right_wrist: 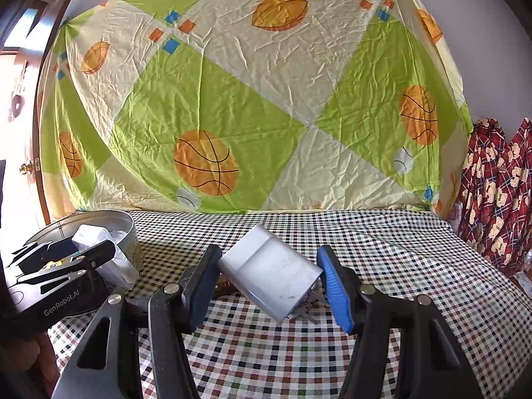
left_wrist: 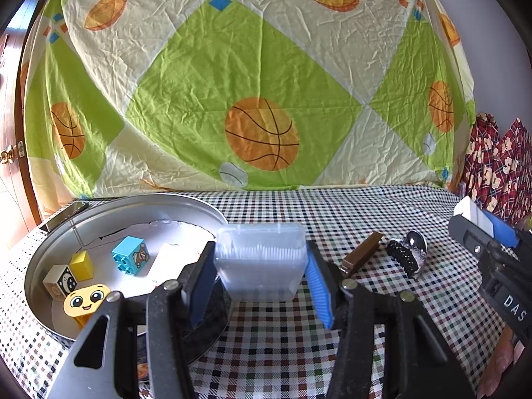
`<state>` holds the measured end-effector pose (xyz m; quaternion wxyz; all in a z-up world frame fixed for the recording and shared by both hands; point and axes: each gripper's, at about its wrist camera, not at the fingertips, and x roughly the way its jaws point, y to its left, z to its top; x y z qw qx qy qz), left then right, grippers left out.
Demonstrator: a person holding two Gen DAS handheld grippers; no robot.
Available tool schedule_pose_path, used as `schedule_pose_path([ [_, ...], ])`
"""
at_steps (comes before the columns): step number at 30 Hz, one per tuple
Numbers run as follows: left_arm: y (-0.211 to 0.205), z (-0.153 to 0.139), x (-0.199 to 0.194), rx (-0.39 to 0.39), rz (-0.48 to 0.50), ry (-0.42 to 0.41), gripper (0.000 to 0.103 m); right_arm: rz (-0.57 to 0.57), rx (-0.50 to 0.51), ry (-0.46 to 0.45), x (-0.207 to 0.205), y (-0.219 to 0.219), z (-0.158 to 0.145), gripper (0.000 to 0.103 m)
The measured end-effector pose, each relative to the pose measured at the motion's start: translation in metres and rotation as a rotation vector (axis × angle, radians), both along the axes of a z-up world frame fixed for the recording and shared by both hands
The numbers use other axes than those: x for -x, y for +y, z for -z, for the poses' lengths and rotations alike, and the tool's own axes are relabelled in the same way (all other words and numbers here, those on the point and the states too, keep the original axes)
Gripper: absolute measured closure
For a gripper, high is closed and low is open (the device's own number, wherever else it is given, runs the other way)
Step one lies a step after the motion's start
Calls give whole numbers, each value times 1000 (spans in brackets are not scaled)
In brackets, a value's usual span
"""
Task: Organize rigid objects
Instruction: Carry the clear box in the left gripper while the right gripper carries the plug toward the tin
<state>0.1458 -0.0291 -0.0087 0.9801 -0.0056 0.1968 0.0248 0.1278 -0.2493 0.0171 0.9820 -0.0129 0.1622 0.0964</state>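
Note:
My left gripper (left_wrist: pixel 261 282) is shut on a clear plastic box (left_wrist: pixel 261 259) of white sticks, held above the table by the right rim of a round metal tin (left_wrist: pixel 43 259). The tin holds a blue block (left_wrist: pixel 130 255), a yellow block (left_wrist: pixel 82 265), a white block (left_wrist: pixel 60 281) and a yellow smiley block (left_wrist: pixel 86 302). My right gripper (right_wrist: pixel 266 286) is shut on a tilted white charger block (right_wrist: pixel 269 281). In the left wrist view the right gripper (left_wrist: pixel 488 229) shows at the right edge. In the right wrist view the left gripper (right_wrist: pixel 66 266) shows with the box (right_wrist: pixel 116 266).
A brown bar-shaped piece (left_wrist: pixel 362 254) and a black hair clip with a shiny silver object (left_wrist: pixel 407 254) lie on the checkered tablecloth (left_wrist: pixel 282 349). A basketball-print sheet (left_wrist: pixel 259 83) hangs behind the table. Red patterned fabric (right_wrist: pixel 498 193) is at the right.

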Motion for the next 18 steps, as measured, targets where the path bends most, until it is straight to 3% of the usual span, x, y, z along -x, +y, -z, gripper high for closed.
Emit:
schedule_pose_path([
  [18, 4, -7, 19, -2, 11, -72, 52, -18, 5, -12, 3, 7, -2, 41],
])
